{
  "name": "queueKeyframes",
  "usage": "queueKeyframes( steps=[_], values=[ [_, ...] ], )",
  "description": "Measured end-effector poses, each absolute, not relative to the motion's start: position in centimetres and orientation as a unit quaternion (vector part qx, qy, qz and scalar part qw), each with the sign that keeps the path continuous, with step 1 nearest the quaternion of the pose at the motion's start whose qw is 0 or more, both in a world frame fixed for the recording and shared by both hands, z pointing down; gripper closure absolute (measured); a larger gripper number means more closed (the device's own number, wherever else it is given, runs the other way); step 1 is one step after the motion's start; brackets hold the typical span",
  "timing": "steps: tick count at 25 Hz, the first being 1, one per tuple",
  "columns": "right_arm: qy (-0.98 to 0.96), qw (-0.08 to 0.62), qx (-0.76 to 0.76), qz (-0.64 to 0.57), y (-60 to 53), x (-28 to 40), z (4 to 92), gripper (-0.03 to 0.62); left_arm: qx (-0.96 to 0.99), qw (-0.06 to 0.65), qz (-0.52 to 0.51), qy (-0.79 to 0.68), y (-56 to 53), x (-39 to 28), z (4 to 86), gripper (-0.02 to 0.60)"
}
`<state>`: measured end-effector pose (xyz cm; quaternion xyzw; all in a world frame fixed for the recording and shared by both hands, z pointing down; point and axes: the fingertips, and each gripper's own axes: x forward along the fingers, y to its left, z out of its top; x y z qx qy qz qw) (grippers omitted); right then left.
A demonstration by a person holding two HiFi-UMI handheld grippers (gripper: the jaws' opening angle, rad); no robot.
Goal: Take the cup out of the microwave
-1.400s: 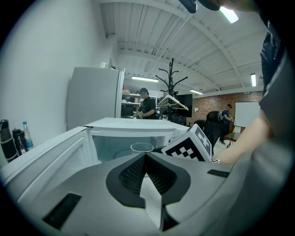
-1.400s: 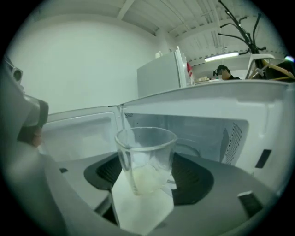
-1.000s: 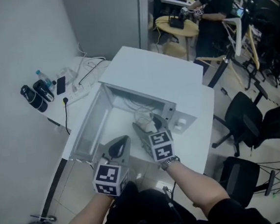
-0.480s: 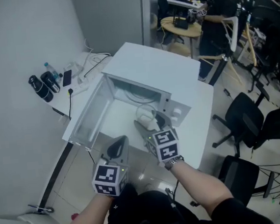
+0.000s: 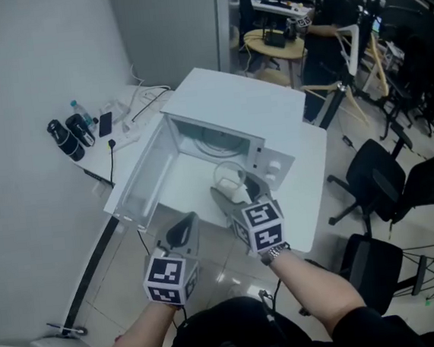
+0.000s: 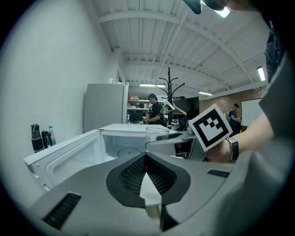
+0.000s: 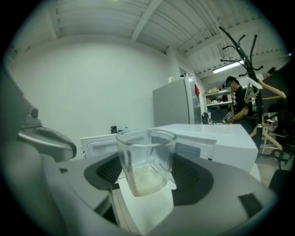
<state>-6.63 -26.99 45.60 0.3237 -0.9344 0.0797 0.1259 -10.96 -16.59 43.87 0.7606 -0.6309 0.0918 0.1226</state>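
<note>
A clear glass cup (image 7: 145, 161) sits upright between the jaws of my right gripper (image 7: 146, 177), which is shut on it. In the head view the cup (image 5: 230, 180) hangs in front of the white microwave (image 5: 236, 117), outside its cavity, with my right gripper (image 5: 234, 196) behind it. The microwave door (image 5: 142, 177) stands swung open to the left. My left gripper (image 5: 184, 229) is shut with nothing in it, low and left of the right one, near the table's front edge. The left gripper view has the cup (image 6: 156, 134) ahead and the open cavity (image 6: 120, 150) behind it.
The microwave stands on a white table (image 5: 315, 190). Dark bottles (image 5: 68, 135), a phone and white cables (image 5: 138, 102) lie at the table's far left by the wall. Black office chairs (image 5: 374, 178) stand right of the table. A person sits at a desk in the background.
My right gripper has drawn back toward me with the cup, which now sits further out from the microwave opening. The left gripper has barely moved.
</note>
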Motion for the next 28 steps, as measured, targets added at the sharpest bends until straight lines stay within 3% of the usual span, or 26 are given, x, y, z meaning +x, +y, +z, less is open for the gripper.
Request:
queueKeyframes(
  steps=[28],
  values=[
    [-0.903,0.075,0.414,0.088,-9.7,-5.3,39.4,0.232,0.821,0.107,0.068,-0.556,-1.2,-13.7,42.3,0.584]
  ],
)
